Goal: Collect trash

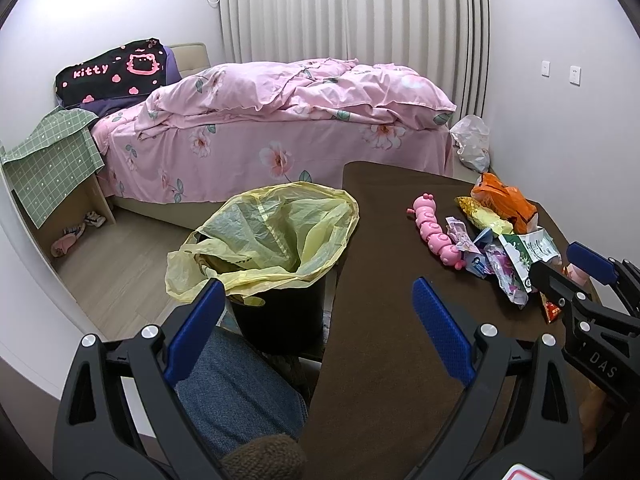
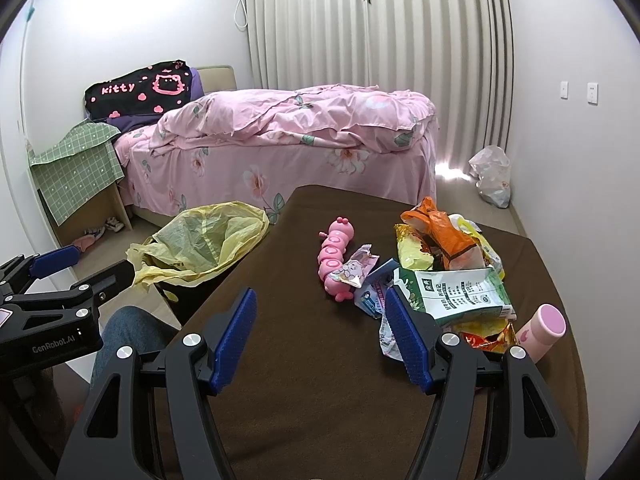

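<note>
Brown counter (image 2: 320, 380). Yellow liner (image 1: 272, 236) in a black bin (image 1: 280, 320). Pink caterpillar toy (image 2: 336, 256). Orange wrapper (image 2: 448, 236), green-and-white packet (image 2: 460, 292). Pink floral bed (image 1: 280, 120). Green checked cloth (image 1: 52, 160). Blue-padded black fingers (image 2: 234, 340).

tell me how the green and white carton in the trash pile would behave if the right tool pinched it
The green and white carton looks torn open and creased, so it would probably crush flat rather than stay stiff. It seems empty, so likely light. It lies on loose wrappers, so a push from the right tool may drag those along.
</note>
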`<state>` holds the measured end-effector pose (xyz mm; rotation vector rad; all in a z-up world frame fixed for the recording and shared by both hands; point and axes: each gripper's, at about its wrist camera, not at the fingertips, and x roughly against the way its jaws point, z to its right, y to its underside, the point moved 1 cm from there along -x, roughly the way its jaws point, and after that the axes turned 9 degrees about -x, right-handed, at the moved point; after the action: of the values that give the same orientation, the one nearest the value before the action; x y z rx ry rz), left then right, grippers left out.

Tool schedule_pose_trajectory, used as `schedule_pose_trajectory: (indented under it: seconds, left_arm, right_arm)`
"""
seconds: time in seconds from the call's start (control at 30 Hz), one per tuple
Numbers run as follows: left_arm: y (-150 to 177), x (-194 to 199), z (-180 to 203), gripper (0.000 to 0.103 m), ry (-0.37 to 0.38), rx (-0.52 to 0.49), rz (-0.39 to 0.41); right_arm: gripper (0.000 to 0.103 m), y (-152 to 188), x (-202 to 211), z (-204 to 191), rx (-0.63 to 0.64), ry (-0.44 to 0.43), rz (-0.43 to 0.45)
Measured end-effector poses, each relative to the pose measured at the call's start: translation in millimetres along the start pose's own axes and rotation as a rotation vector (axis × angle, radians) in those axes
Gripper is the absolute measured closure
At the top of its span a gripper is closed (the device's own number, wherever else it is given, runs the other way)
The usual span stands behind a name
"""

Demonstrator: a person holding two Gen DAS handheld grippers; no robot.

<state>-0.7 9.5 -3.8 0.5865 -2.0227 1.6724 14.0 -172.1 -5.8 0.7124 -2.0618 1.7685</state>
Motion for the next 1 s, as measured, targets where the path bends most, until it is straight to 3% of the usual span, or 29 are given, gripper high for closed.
schedule_pose_trajectory:
  seconds: [0.83,1.0]
  left_arm:
    - [0.5,1.3,-5.7,0.013,0.000,0.002,0.005]
    - [-0.3,-6.4,-2.4,0.013,0.032,-0.008,0.014]
  right_arm:
    - [0.040,-0.7,-0.2,1.0,0.002,0.003,-0.001]
    - [0.040,-1.9,5.2,24.6,-0.006,0.052,0.015]
